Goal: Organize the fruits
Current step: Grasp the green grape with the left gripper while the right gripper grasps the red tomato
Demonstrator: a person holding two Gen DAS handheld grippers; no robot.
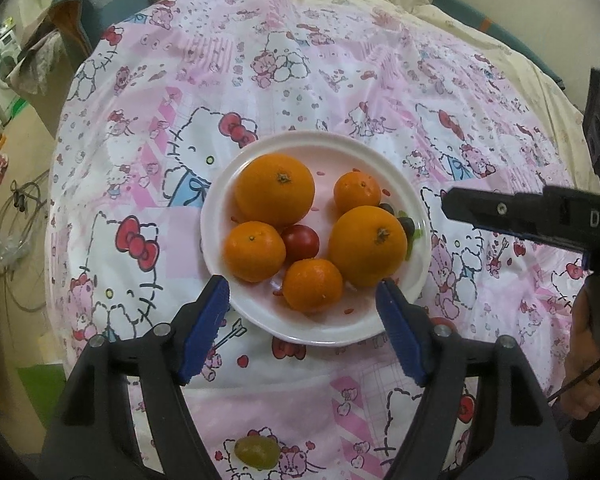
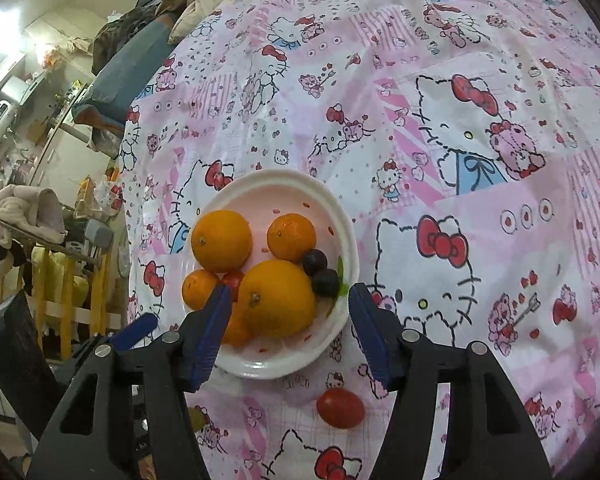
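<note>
Both the left hand-held gripper (image 1: pixel 302 296) and the right hand-held gripper (image 2: pixel 290 308) are wide apart, holding nothing. The white plate (image 1: pixel 324 330) carries oranges. A red tomato (image 2: pixel 340 408), maybe, lies at 6 o'clock from it.

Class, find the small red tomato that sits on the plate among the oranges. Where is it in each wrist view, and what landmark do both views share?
Left wrist: red tomato, plate centre, between oranges.
Right wrist: red tomato, mostly hidden behind the left finger.
Shared landmark: white plate.
</note>
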